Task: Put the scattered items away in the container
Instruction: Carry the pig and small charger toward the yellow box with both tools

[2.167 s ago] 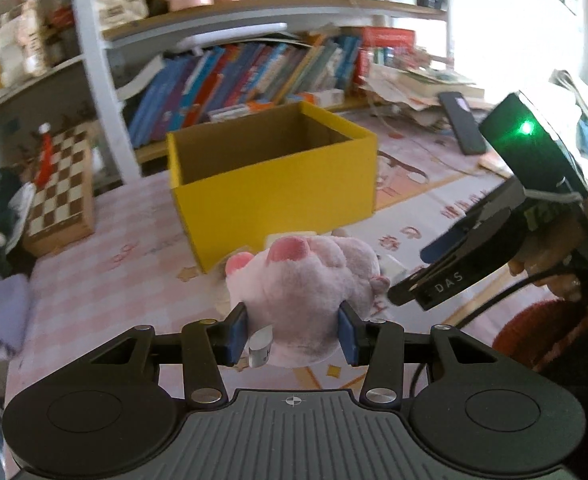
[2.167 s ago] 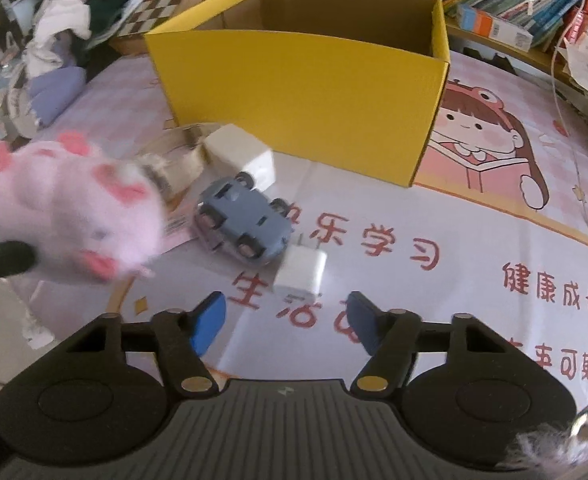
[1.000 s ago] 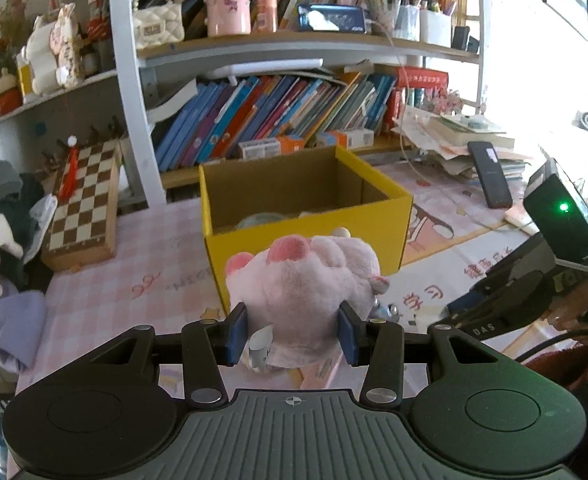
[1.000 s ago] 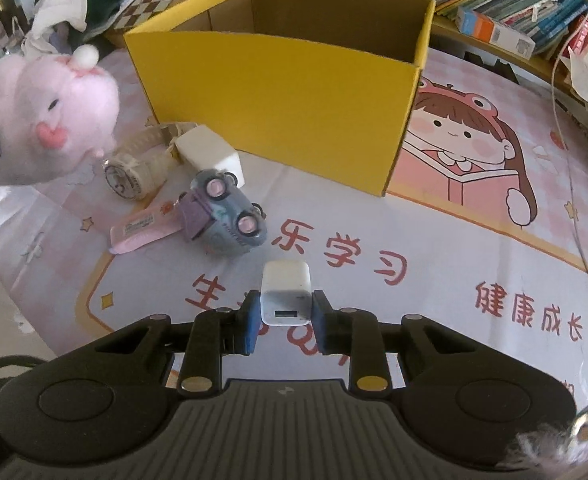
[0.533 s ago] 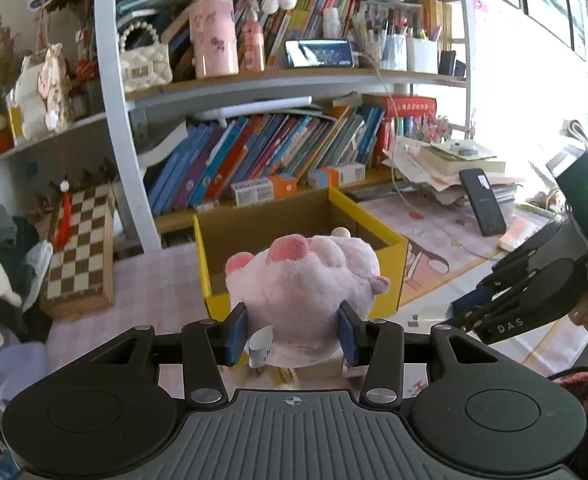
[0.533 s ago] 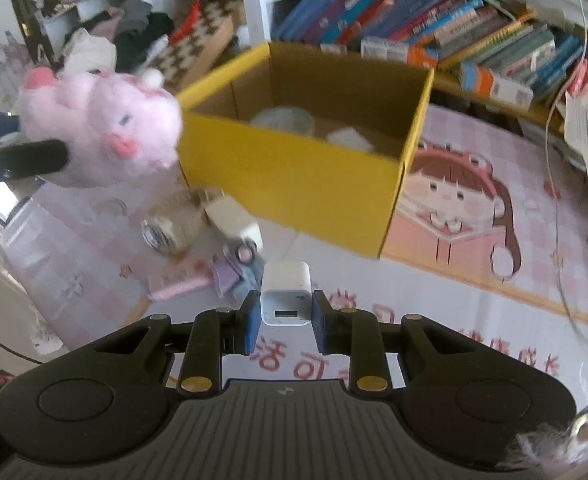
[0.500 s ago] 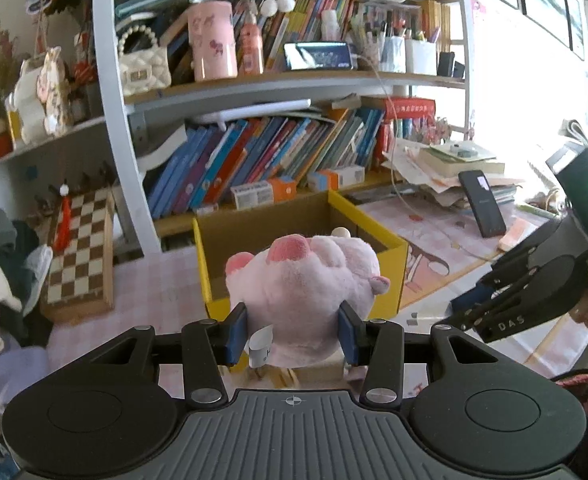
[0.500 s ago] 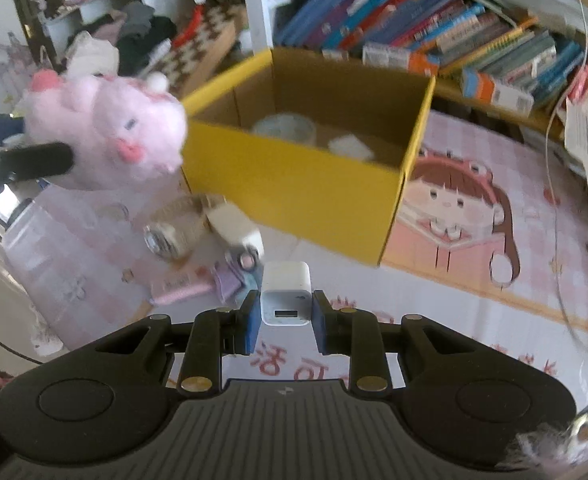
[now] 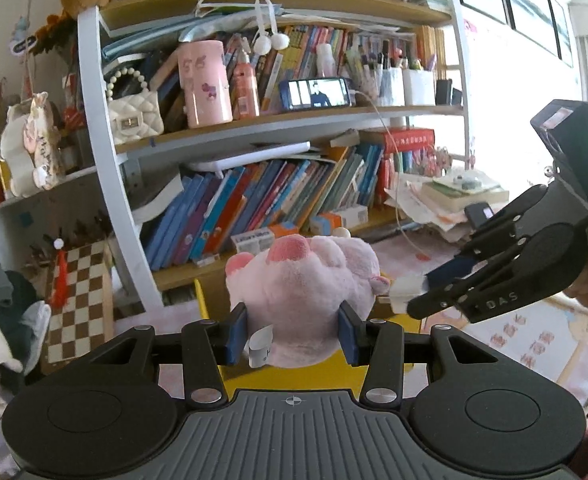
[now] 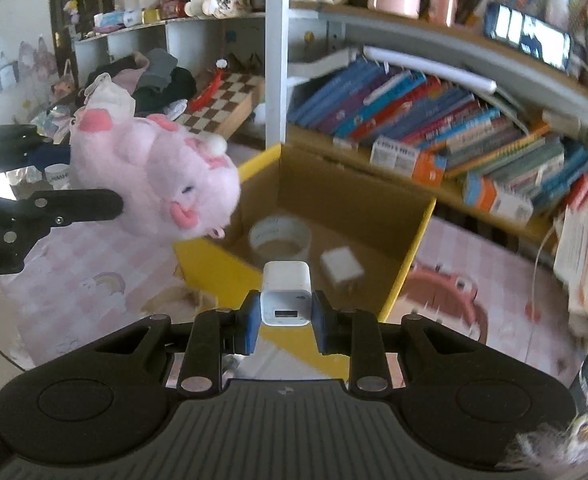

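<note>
My left gripper [image 9: 292, 332] is shut on a pink plush pig [image 9: 305, 288] and holds it in the air over the left near corner of the yellow box [image 10: 409, 264]; the pig also shows in the right wrist view [image 10: 154, 176]. My right gripper [image 10: 286, 322] is shut on a white charger cube [image 10: 286, 292], raised above the box's near wall. Inside the box lie a roll of tape [image 10: 280, 236] and another white charger [image 10: 341, 266]. The right gripper with its cube shows at the right of the left wrist view [image 9: 407, 294].
A bookshelf [image 9: 254, 208] full of books stands behind the box. A chessboard [image 9: 80, 300] leans at the left beside a pile of clothes [image 10: 150, 80]. The pink checked table mat [image 10: 78, 272] lies around the box. The items below on the table are hidden.
Both grippers have risen and moved toward the box. The pig now hangs over the box's left corner, and the charger cube is over the near wall, with the box interior in view.
</note>
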A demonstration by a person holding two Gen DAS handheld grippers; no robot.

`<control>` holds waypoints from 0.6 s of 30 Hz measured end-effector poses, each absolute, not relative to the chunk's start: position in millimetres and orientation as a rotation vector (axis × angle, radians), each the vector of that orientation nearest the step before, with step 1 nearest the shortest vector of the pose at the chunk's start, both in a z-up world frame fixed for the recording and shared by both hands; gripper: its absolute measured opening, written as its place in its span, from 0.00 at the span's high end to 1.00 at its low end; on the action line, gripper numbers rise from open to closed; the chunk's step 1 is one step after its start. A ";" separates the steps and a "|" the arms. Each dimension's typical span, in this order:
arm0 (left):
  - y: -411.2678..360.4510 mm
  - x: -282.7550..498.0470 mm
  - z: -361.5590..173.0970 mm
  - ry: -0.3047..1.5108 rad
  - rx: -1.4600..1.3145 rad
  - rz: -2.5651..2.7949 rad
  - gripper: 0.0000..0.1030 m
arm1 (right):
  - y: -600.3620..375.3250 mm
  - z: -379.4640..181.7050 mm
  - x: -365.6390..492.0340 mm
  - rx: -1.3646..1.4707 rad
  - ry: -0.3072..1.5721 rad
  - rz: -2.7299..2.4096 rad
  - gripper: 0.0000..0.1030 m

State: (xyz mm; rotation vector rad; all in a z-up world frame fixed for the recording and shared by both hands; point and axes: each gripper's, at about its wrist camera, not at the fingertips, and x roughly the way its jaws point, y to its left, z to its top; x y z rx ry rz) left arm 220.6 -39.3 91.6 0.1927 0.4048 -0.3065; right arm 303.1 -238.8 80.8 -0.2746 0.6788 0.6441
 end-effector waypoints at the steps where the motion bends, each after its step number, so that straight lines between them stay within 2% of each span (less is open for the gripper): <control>1: -39.9 224.2 91.2 0.404 0.196 -0.307 0.57 | -237.5 82.9 307.5 -0.284 0.669 0.644 0.76; 9: -43.9 263.3 79.3 0.441 0.245 -0.326 0.57 | -230.8 84.7 349.6 -0.330 0.644 0.615 0.76; 18: -47.6 322.9 54.6 0.527 0.294 -0.330 0.57 | -207.1 60.6 413.7 -0.421 0.684 0.599 0.76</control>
